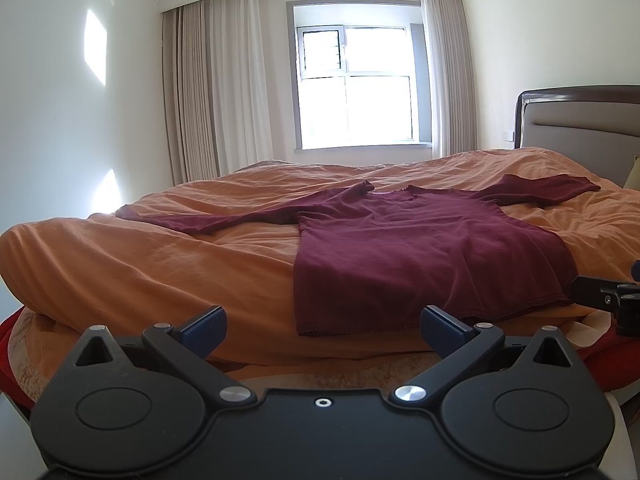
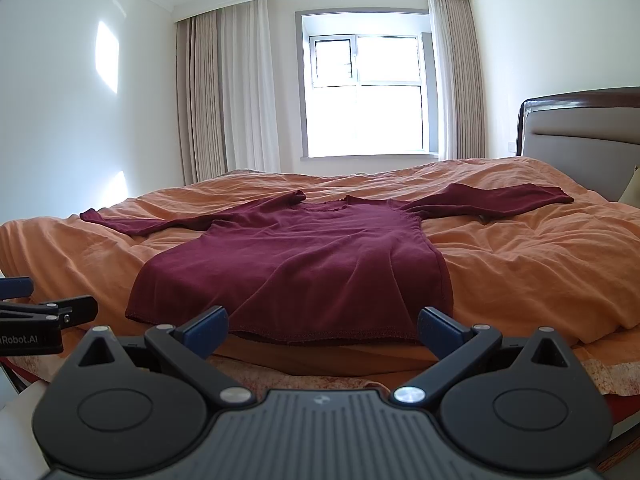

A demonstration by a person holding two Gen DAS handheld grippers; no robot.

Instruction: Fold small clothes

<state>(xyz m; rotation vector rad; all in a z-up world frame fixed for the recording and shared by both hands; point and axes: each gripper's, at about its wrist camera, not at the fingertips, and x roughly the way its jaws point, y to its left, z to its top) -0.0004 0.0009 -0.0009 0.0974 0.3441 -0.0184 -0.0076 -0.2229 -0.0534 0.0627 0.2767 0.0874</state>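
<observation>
Bed [image 1: 120, 264], orange duvet (rumpled) — maroon shirt [image 1: 420, 256] spread flat

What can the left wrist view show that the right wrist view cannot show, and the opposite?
Only the left wrist view shows the left tongs from behind, open, with part of the right tongs at its right edge. Only the right wrist view shows the right tongs from behind, open, with part of the left tongs and a printed label at its left edge. Both show the maroon long-sleeved top lying flat on the orange duvet, sleeves spread, hem nearest the cameras, plus the window, curtains and headboard.
</observation>
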